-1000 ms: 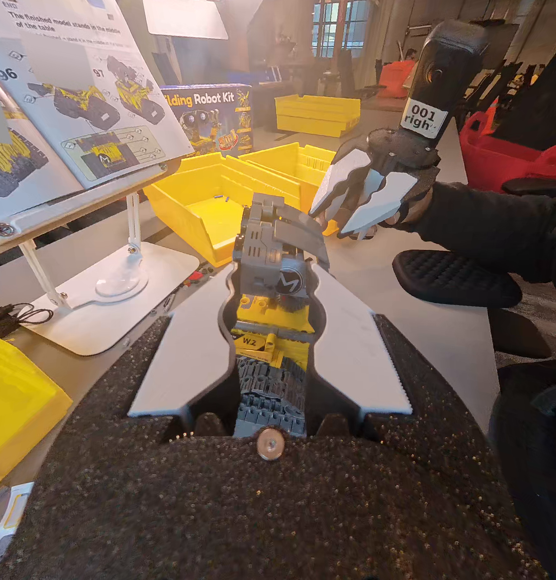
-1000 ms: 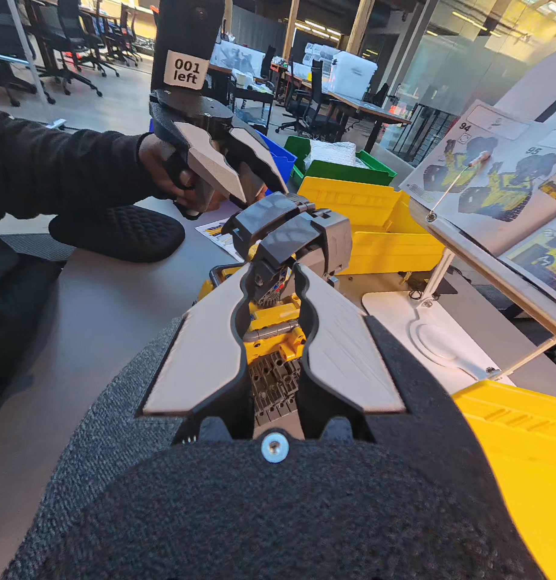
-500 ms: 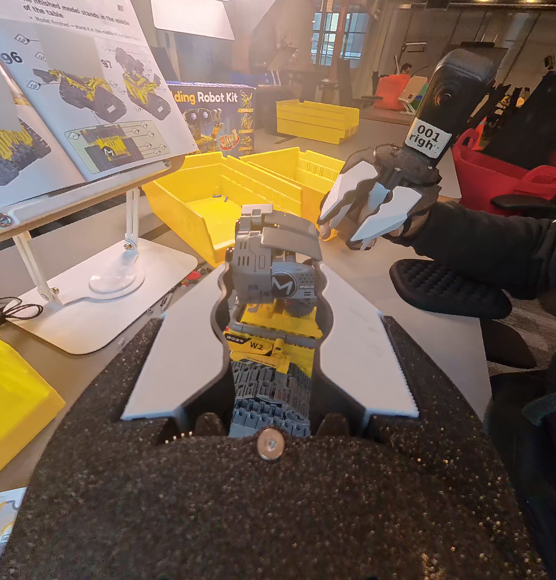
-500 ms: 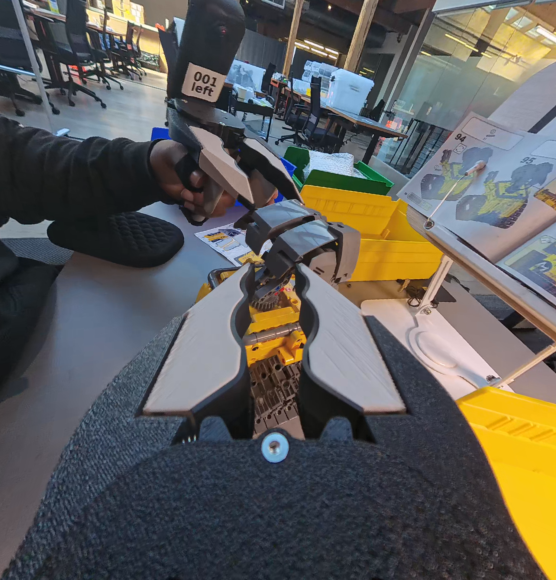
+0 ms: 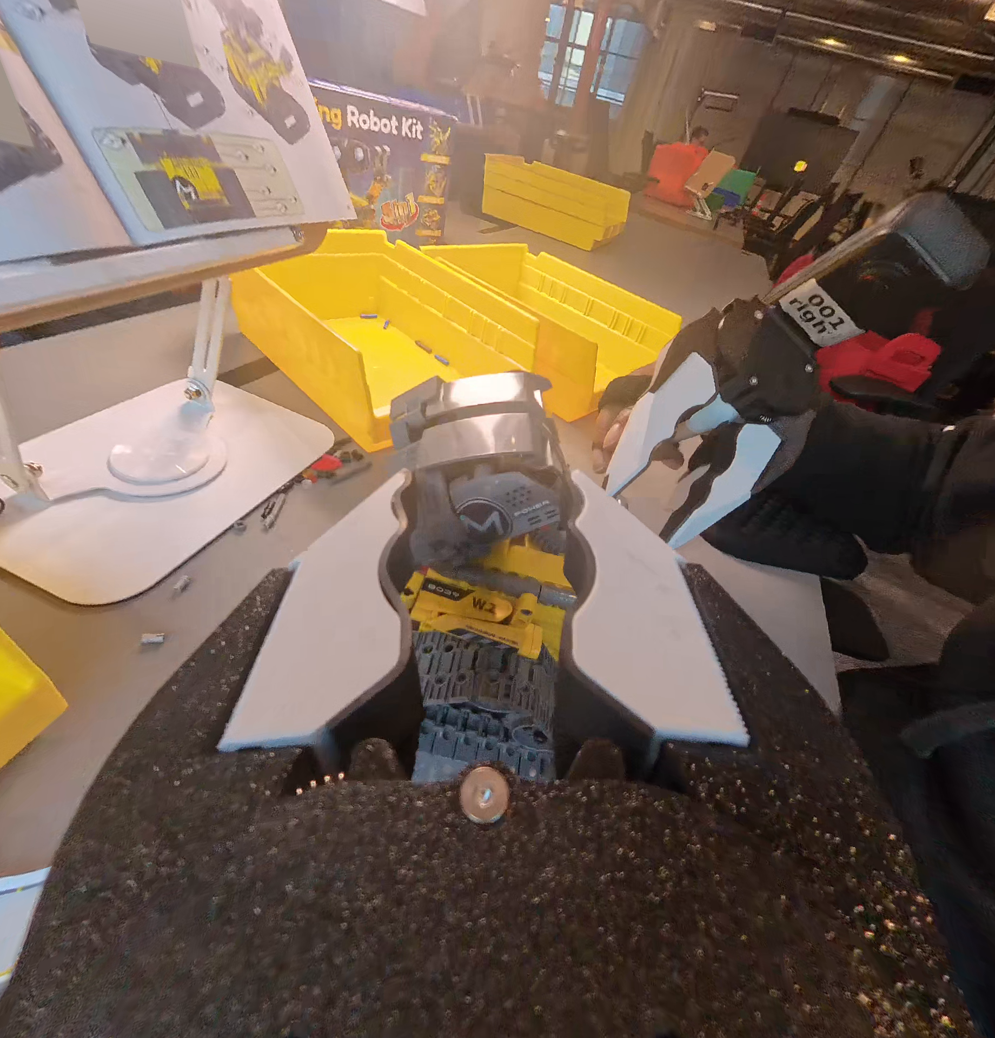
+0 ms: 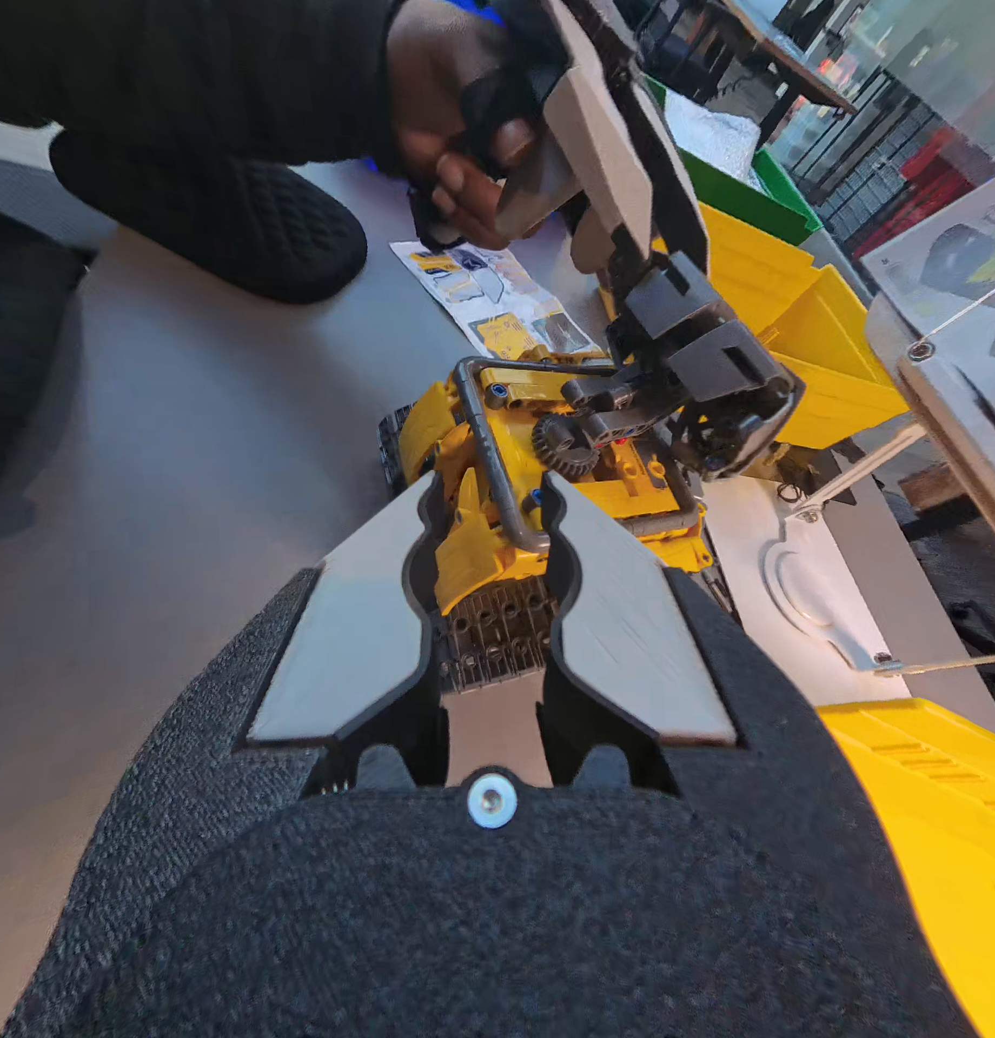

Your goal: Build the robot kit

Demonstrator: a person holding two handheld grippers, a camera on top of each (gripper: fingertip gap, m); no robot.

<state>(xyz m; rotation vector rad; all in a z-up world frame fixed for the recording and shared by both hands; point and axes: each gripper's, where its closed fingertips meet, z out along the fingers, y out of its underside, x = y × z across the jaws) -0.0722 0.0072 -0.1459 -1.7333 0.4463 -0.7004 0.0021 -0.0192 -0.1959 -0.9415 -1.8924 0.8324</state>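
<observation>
Below, yellow tracked model (image 6: pixel 546 483) between both claws, left claw (image 5: pixel 487 483) clamped on it, right claw (image 6: pixel 487 494) apart.

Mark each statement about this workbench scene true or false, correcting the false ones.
1. The tracked toy model is yellow and grey. True.
2. The bin behind the model is red. False: it is yellow.
3. An instruction booklet rests on a white stand. True.
4. The right tongs grip the dark gear. False: the gear lies beyond their open tips.
</observation>
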